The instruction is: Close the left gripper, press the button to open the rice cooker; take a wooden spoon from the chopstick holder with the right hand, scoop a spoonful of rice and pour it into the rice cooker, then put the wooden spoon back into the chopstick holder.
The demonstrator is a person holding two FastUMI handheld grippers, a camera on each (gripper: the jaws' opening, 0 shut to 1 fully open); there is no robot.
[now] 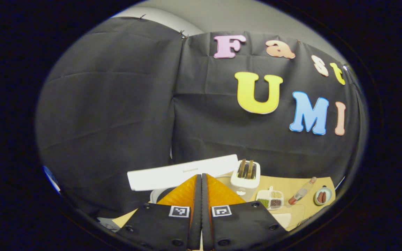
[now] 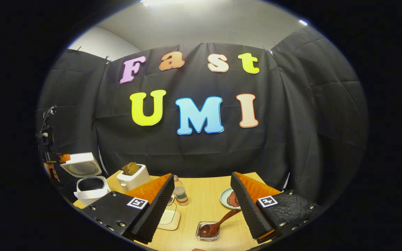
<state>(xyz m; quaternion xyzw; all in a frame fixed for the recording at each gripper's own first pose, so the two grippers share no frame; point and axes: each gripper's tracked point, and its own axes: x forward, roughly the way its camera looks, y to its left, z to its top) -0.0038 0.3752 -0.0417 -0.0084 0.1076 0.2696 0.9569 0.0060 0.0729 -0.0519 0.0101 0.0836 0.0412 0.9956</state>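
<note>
In the left gripper view, my left gripper (image 1: 201, 181) has its two fingers pressed flat together with nothing between them. Just past the fingertips I see the rice cooker (image 1: 159, 195) with its white lid (image 1: 183, 172) raised, so the pot stands open. To the right of it on the wooden table (image 1: 291, 190) sit a white toaster (image 1: 245, 181) with two slices in its slots, a divided dish of grains (image 1: 271, 199), a small bottle (image 1: 302, 191) lying tilted, and a small plate (image 1: 323, 196) near the table's far right corner.

In the right gripper view, my right gripper (image 2: 201, 188) is spread wide and holds nothing. Between and below its fingers, a wooden spoon (image 2: 216, 225) rests with its bowl in a small clear glass dish (image 2: 208, 232) and its handle slanting up to the right. The open rice cooker (image 2: 91, 188) stands at the far left, well apart from the spoon, with the toaster (image 2: 133, 177) beside it. A bottle (image 2: 179, 191) stands upright mid-table, and a plate (image 2: 229, 198) lies partly behind the right finger.
</note>
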